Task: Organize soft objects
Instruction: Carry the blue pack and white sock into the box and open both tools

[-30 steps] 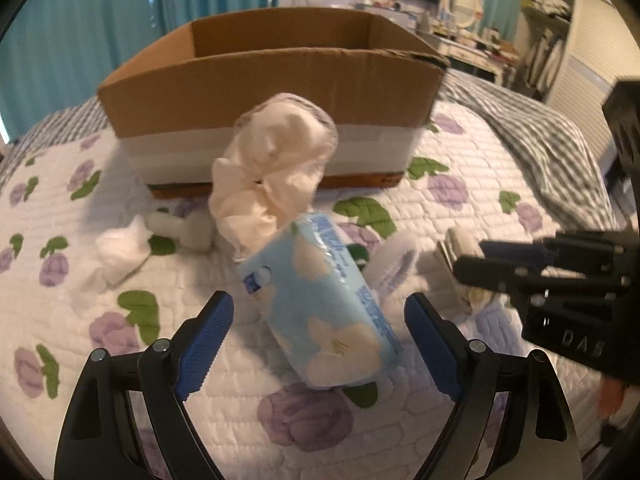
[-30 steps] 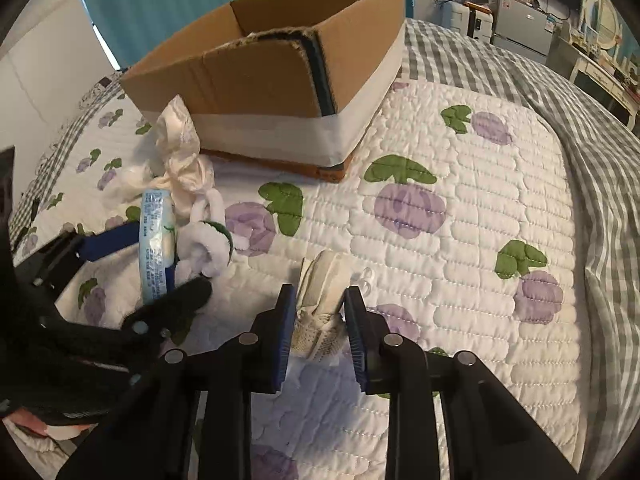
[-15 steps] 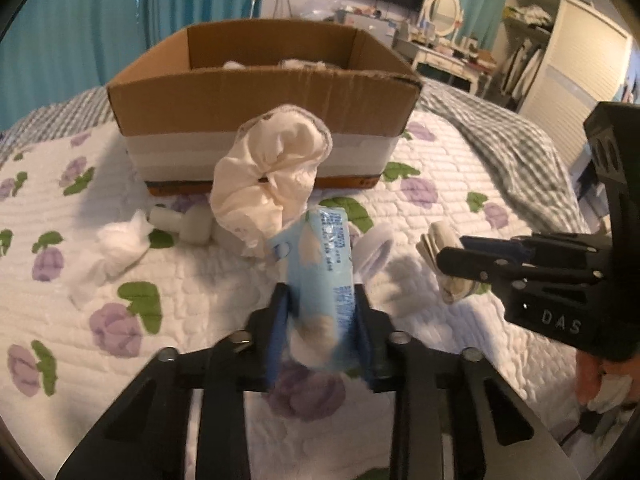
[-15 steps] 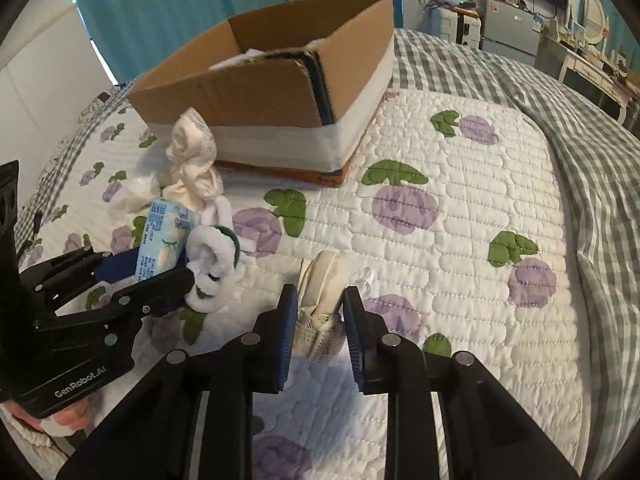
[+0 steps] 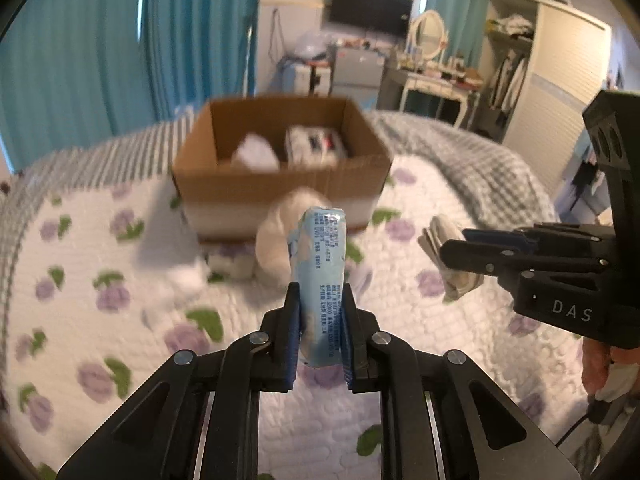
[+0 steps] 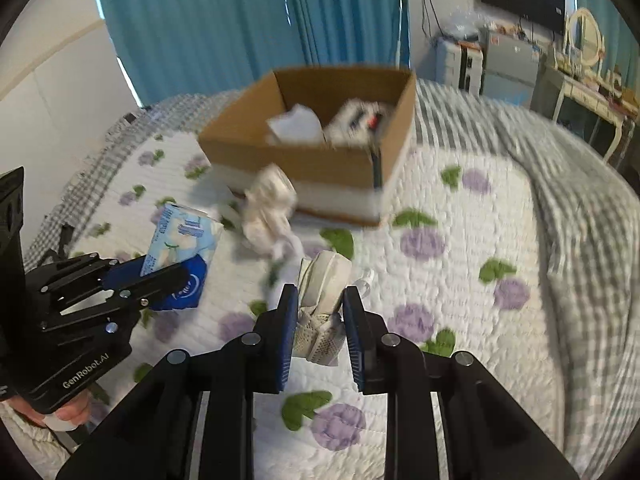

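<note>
Teal curtains [image 5: 120, 48] hang behind a bed with a floral quilt [image 6: 460, 208] and grey checked blanket [image 5: 472, 160]. A wall-mounted television [image 5: 370, 8] sits above a white dressing table [image 5: 432, 80] with an oval mirror [image 5: 428, 34].

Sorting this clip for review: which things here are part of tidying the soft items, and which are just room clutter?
Part of the job:
- blue tissue pack in the left gripper
- cream folded cloth in the right gripper
- cardboard box
- white knotted bundle on the quilt

Lying about:
- teal curtains
- wall TV
- dressing table
</note>
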Demonstrator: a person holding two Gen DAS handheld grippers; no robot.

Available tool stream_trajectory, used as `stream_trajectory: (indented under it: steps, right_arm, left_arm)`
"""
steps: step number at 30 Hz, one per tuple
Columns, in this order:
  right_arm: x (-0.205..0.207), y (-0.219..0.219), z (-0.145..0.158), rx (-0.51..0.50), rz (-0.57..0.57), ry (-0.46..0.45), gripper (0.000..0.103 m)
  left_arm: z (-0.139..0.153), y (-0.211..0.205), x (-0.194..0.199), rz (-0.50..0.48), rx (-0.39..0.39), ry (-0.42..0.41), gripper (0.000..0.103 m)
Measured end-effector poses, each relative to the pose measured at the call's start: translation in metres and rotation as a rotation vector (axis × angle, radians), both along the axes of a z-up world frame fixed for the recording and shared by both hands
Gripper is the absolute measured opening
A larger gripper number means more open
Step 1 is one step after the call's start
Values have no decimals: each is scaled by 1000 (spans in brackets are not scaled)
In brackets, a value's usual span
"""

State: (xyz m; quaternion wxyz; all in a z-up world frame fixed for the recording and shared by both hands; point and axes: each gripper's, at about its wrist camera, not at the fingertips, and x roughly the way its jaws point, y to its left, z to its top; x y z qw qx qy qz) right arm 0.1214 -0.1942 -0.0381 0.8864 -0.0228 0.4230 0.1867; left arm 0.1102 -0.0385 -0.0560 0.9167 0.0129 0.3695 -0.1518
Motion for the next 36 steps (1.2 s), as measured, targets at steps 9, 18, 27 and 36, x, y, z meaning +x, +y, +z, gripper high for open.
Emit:
stream_trajectory:
  steps: [9, 18, 27, 36]
  right_arm:
    - [31, 24, 96, 15, 12, -179, 23]
    - [121, 48, 70, 43, 19, -136, 23]
    - [197, 38, 8, 96, -35, -84, 29]
    - [195, 21, 23, 99, -83, -159, 67]
  left_arm:
    - [73, 10, 45, -5, 7, -149, 16]
    - [48, 20, 141, 3, 23, -114, 16]
    - [-8, 30, 205, 24, 23, -91, 30]
    - [4, 31, 194, 56, 64, -189, 62]
